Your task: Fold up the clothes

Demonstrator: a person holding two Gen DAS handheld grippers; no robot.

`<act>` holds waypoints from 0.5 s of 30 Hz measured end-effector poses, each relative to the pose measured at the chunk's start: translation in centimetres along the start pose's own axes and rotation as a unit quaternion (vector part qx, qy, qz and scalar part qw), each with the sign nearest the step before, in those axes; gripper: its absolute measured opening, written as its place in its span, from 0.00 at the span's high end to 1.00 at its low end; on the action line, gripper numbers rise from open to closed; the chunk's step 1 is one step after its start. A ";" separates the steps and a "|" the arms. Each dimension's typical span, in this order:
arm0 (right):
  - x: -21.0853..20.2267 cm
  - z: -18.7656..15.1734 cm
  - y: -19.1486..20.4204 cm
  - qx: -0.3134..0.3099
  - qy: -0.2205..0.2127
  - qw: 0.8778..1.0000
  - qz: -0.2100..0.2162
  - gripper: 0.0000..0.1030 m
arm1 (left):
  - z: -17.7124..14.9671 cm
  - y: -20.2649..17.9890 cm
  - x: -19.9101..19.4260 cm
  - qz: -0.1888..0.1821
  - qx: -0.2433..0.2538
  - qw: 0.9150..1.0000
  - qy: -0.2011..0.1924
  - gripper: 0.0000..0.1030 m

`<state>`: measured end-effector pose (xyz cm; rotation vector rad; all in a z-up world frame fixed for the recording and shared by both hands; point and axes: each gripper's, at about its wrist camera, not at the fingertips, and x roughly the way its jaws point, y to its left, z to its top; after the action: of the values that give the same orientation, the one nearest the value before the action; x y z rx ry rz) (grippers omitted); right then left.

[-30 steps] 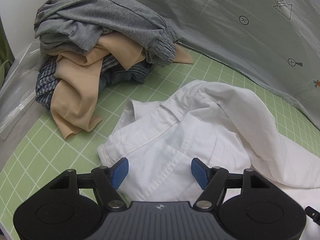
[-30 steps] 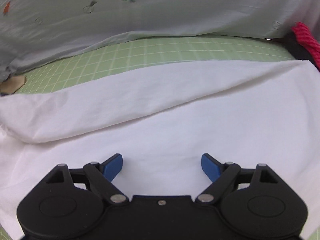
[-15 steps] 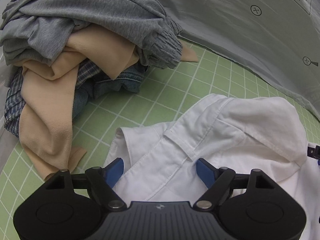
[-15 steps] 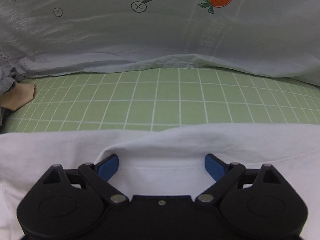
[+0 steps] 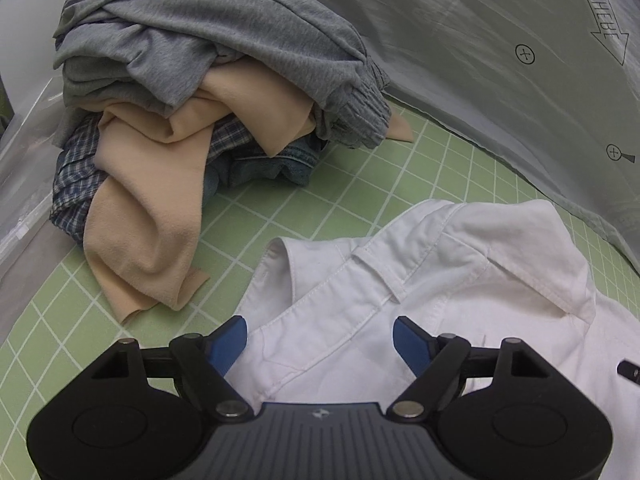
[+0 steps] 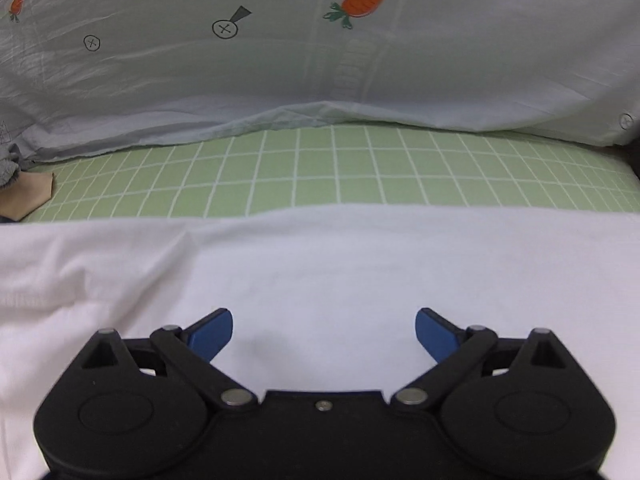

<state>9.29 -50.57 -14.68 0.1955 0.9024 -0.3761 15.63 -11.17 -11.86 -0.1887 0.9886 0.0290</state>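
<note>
Both grippers, left gripper [image 5: 320, 338] and right gripper [image 6: 324, 330], gape empty over soft, limp white shirt [image 5: 460, 280]; grasp stiffer collar at frame centre.

You are looking at a green mat [image 6: 360, 168] with white lines that make little squares. At the far side a pale grey-blue sheet [image 6: 320, 80] hangs down and touches the mat. It has orange carrots [image 6: 366, 0] and small round marks on it. Far left you see clear plastic [image 5: 24, 184].
</note>
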 end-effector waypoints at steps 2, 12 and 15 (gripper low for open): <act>-1.5 -2.3 -1.0 0.002 0.014 1.000 -0.017 0.04 | -0.8 0.2 -0.6 -0.001 -0.006 1.000 0.007 0.21; -4.6 -10.0 -6.8 0.055 0.043 0.996 -0.055 0.01 | -2.2 0.1 -1.0 0.004 0.028 0.999 0.016 0.21; -4.6 -10.1 -7.1 0.051 0.044 0.996 -0.051 0.01 | -2.2 0.2 -1.4 0.025 0.024 0.999 0.013 0.21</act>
<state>-3.45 -52.73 -17.25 0.2620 0.9824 -0.5119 13.03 -11.23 -11.93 -0.1212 1.0189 0.0494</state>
